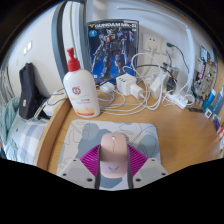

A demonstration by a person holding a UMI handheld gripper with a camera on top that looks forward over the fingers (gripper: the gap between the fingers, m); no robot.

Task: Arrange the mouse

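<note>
Desk [175, 135] of pale wood fills most of what we see, running back to a wall. Against that wall we see a boxed model kit [112, 45] standing upright, its blue cover art facing us. Left of the desk lies a dark bag [28, 88] on a lighter surface. Just in front of the box stands a white pump bottle [78, 92] with a red nozzle, and beside it a tangle of white cables [150, 92] spreads toward a power strip [180, 100] — all well beyond the fingers. Nearer to us is a grey mouse mat [88, 140]. Smallest of all, the pale pink mouse [114, 152] sits between the two fingers of our gripper [114, 163], whose magenta pads [92, 160] hug its sides — clamped on the mouse, as far as we can see.
</note>
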